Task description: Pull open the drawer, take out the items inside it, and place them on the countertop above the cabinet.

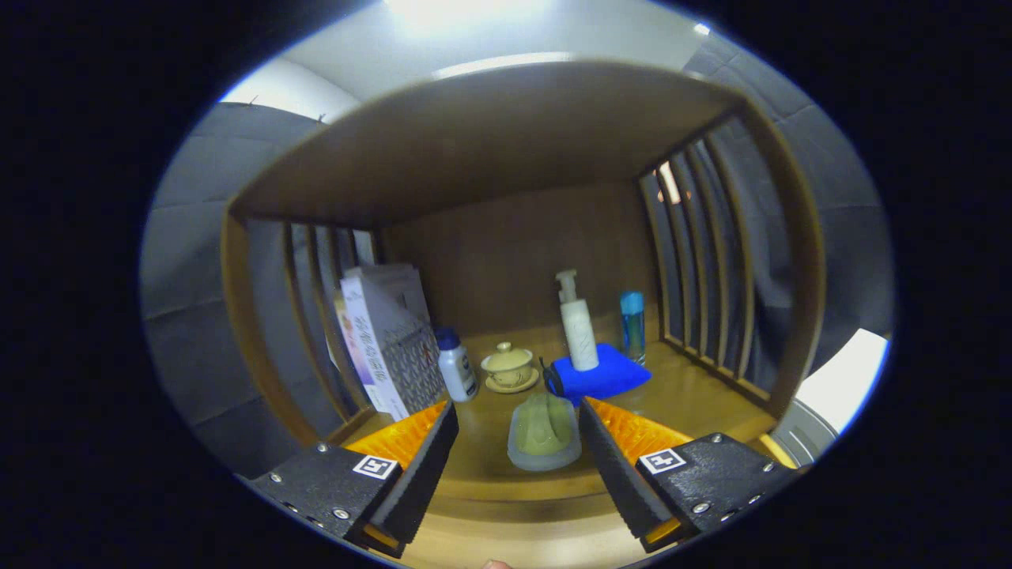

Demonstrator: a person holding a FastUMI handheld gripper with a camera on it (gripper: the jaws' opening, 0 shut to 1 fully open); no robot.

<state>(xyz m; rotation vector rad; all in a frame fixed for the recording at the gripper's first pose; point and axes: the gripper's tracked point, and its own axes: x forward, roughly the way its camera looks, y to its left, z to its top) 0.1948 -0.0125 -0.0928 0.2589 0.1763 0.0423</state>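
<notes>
The hand-held gripper point(515, 442) stands released, its two fingers spread wide and touching nothing. In the gap between them, low in the centre of the frame, a pale green item in a clear dish point(544, 433) sits on the wooden bench point(696, 395). I take it for one of the drawer's things, already set down here, which would explain why the fingers are parted on either side of it rather than pressing on it.

Beyond the fingertips the bench carries more: a small white bottle with a blue cap point(457, 363) by a leaning printed box point(387, 348) at centre left, a lidded cup on a saucer point(509, 367) in the middle, and a white pump bottle point(577, 324) standing on a folded blue cloth point(597, 375), with a blue tube point(632, 324) to its right. These crowd toward the back panel, leaving the front edge free, so the dish probably went there as the easiest spot to reach.
</notes>
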